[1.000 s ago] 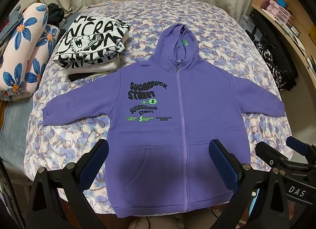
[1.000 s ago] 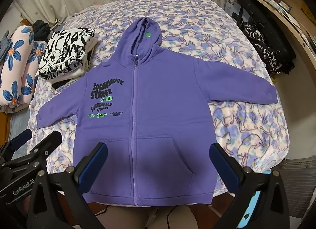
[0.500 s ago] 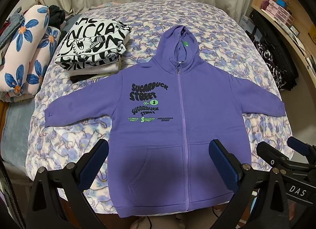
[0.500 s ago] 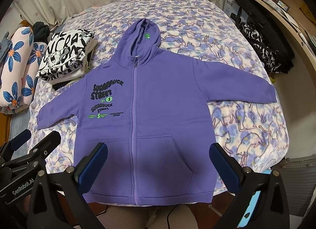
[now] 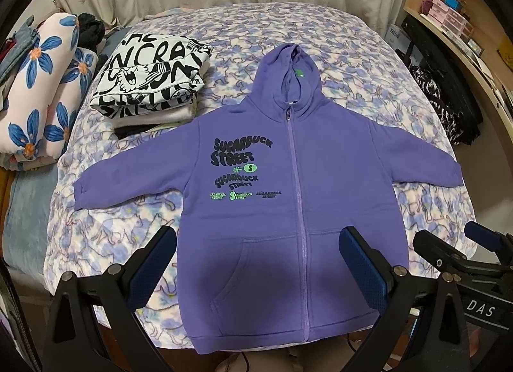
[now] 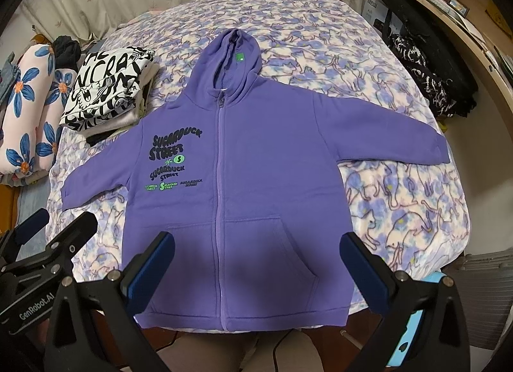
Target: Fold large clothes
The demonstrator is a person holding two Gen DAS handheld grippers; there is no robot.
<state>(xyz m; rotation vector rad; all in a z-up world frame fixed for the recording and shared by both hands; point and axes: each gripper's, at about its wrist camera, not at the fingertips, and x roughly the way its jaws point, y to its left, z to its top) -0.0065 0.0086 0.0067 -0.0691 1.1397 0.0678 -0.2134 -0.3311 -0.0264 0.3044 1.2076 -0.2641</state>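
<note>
A purple zip hoodie (image 5: 327,179) with black and green lettering lies flat and face up on the bed, sleeves spread to both sides, hood pointing away; it also shows in the right wrist view (image 6: 256,163). My left gripper (image 5: 259,266) is open and empty, hovering above the hoodie's lower left part near the hem. My right gripper (image 6: 256,266) is open and empty, above the lower middle of the hoodie. The right gripper also shows at the right edge of the left wrist view (image 5: 461,253), and the left gripper at the left edge of the right wrist view (image 6: 48,237).
A stack of folded clothes topped by a black-and-white print (image 5: 150,80) sits left of the hood. A flowered bolster (image 5: 35,90) lies at the far left. The bed has a purple cat-print blanket (image 5: 352,61). A wooden shelf (image 5: 465,29) and dark bags (image 5: 449,109) stand right.
Both grippers have drifted slightly, so the hoodie sits a little lower in each view. The hoodie has not moved and both grippers stay open.
</note>
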